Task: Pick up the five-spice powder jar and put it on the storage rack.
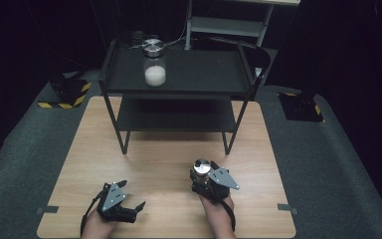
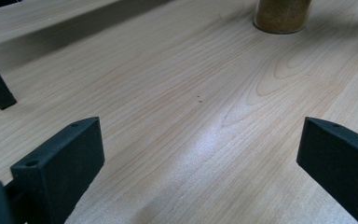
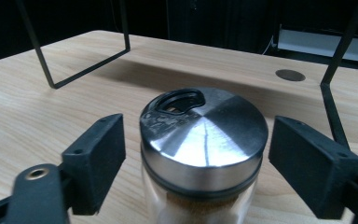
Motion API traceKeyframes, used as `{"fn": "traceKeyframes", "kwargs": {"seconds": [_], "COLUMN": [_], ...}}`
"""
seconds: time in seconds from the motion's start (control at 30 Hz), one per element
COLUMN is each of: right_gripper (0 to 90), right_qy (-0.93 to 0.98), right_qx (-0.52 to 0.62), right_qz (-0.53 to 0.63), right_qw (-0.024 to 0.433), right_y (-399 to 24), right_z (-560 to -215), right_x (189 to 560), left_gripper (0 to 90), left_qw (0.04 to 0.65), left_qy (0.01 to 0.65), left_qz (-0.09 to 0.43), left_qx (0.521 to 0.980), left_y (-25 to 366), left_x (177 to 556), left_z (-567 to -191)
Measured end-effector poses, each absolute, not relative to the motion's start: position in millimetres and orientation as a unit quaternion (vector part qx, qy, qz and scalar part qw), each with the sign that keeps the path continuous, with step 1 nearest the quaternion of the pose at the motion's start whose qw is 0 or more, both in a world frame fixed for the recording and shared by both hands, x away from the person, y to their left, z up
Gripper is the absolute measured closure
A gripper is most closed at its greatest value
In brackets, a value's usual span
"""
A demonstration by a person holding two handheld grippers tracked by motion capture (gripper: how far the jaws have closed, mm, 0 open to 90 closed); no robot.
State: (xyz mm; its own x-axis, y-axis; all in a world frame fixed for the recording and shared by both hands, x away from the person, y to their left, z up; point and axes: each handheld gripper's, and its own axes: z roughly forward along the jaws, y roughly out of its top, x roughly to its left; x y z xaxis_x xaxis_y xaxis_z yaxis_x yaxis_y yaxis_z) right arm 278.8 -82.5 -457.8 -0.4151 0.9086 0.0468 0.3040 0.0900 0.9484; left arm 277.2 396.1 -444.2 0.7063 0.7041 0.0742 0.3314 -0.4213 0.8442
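On the wooden table (image 1: pixel 164 164), at its far half, stands a black two-tier rack (image 1: pixel 189 74). A glass jar of white grains (image 1: pixel 154 64) with a steel cap sits on the rack's top shelf, toward the left.

Near edge, right side: the spice jar (image 3: pixel 204 154), standing upright on the table, apart from the rack. Clear glass body, brown powder inside, brushed steel lid (image 3: pixel 205 135) with a pour opening at its far left rim. In the left gripper view its base shows at the top right.

The right gripper (image 3: pixel 198 161) is brought round the jar. The jaws flank the jar at lid and neck height, one each side, with a gap showing on both sides; pads not pressing yet. Nothing gripped.

The left gripper (image 2: pixel 200 163) rests low over bare wood at the near left, jaws spread wide, empty.

Handling, judged: rigid glass, breakable if dropped or knocked against the rack frame. Part full, so moderate weight, carried low. Steel lid looks smooth, likely slippery, and might turn or lift off. Better hold is lower, on the glass wall below the lid band, pads square on opposite sides. Firm squeeze, not hard. Keep upright, since the pour hole looks open.
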Motion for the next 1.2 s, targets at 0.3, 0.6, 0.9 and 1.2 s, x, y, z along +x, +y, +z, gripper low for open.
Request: {"fn": "traceKeyframes", "kwargs": {"seconds": [0.3, 0.6, 0.9, 1.2], "right_gripper": [31.6, 34.6, 34.9, 35.0], "right_qy": [0.672, 0.675, 0.682, 0.690], "right_qx": [0.445, 0.428, 0.415, 0.407], "right_qz": [0.508, 0.521, 0.527, 0.524], "right_qw": [0.303, 0.300, 0.291, 0.290], "right_y": [-82.4, -91.0, -99.1, -100.7], "right_z": [-463.6, -468.2, -468.0, -465.4], "right_x": [280.3, 283.0, 287.9, 288.9], "left_gripper": [0.9, 0.9, 0.9, 0.9], "left_qw": [0.433, 0.432, 0.432, 0.434], "left_qy": [0.319, 0.318, 0.319, 0.321], "left_qz": [0.213, 0.215, 0.214, 0.211], "left_qx": [0.816, 0.816, 0.816, 0.815], "left_y": [396.1, 395.7, 395.7, 396.5], "left_x": [278.2, 277.6, 277.8, 277.9], "left_z": [-443.5, -443.8, -443.5, -443.7]}}
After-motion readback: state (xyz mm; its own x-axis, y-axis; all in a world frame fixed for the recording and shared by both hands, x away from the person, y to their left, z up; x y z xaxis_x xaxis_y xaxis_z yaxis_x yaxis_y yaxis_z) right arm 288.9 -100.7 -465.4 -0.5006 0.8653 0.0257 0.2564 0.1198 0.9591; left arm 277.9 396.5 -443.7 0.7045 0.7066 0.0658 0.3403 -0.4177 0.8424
